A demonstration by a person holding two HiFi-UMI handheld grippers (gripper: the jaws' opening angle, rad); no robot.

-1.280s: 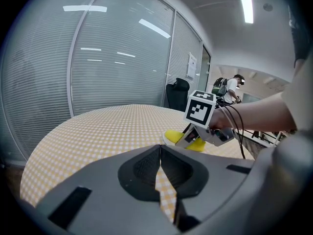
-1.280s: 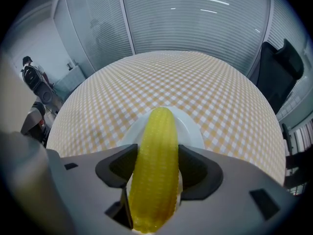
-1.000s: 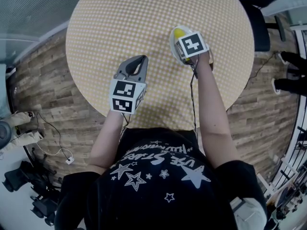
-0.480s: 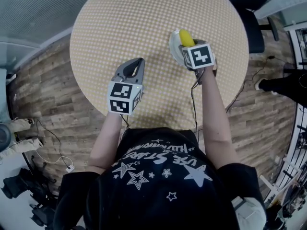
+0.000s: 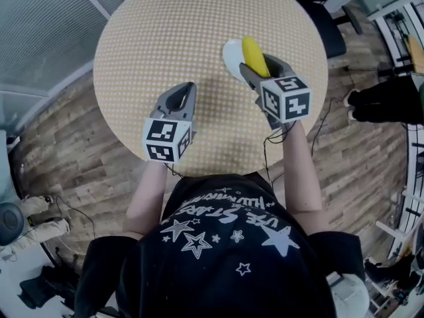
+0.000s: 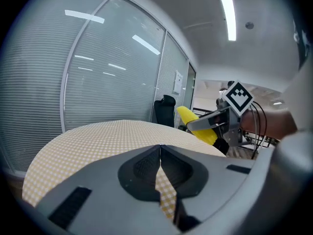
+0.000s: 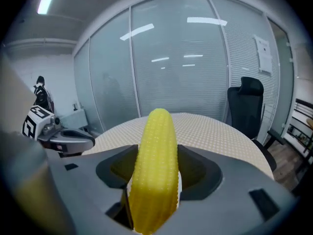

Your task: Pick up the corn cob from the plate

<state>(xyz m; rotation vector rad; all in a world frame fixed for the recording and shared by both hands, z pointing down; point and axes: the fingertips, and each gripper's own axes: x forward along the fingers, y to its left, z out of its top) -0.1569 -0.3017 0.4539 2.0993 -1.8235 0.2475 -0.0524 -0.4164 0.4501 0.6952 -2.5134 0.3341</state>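
Note:
The yellow corn cob (image 5: 253, 55) (image 7: 155, 165) (image 6: 196, 124) is held up in the air, tip pointing away from me. My right gripper (image 5: 260, 68) (image 7: 154, 173) is shut on the cob, lifted above the white plate (image 5: 231, 59), which lies on the round checked table (image 5: 165, 38). My left gripper (image 5: 180, 99) (image 6: 159, 155) hovers over the table's near left part with its jaws closed together and nothing between them.
A black office chair (image 7: 248, 112) stands beyond the table's far right edge. Glass partitions with blinds (image 6: 98, 77) surround the room. A person's dark shoes (image 5: 384, 105) show on the wooden floor at right. Cables (image 5: 73, 211) lie on the floor at left.
The right gripper has risen off the plate with the corn cob, which now shows full length above the plate. The left gripper has barely shifted.

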